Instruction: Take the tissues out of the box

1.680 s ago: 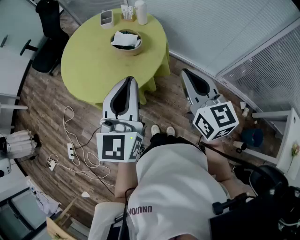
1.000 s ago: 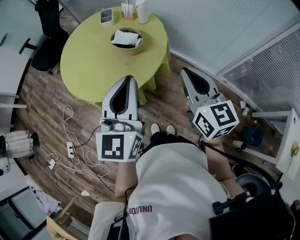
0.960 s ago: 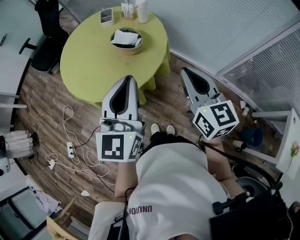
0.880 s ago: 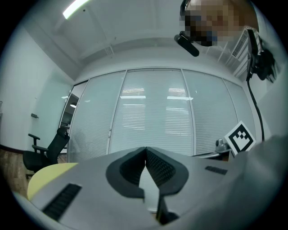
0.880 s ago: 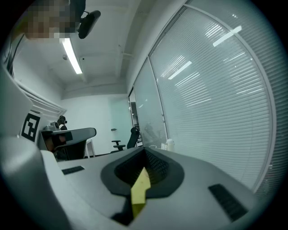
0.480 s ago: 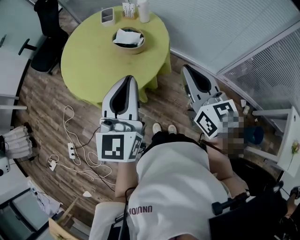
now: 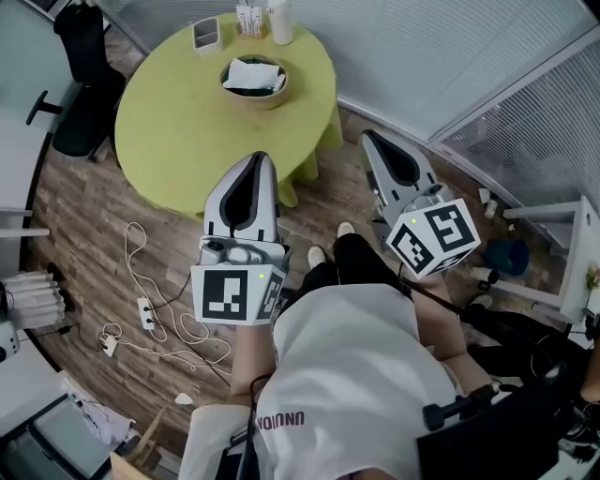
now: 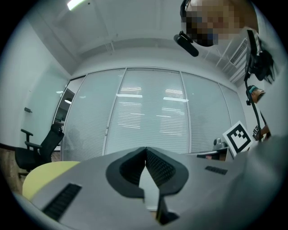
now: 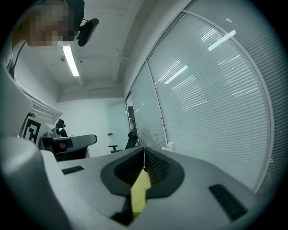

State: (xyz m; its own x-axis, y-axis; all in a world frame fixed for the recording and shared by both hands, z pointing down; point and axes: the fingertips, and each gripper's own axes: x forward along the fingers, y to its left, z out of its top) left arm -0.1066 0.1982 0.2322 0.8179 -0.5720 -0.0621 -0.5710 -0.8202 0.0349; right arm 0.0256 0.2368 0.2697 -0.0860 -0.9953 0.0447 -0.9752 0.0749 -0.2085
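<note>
A round wooden tissue box with white tissues showing on top stands on the far side of the round green table. My left gripper hangs over the table's near edge, a good way short of the box, its jaws shut with nothing between them. My right gripper is off the table's right side over the wooden floor, also shut and holding nothing. In the left gripper view the left gripper faces a blinds wall, with the table low at left. The right gripper points along the blinds.
A small grey container, a card holder and a white cylinder stand at the table's far edge. A black office chair is at left. A power strip and white cables lie on the floor. Blinds walls run at right.
The person has stepped forward with one foot, and the head view has shifted a little. Both grippers stay shut and keep about the same places in the picture.
</note>
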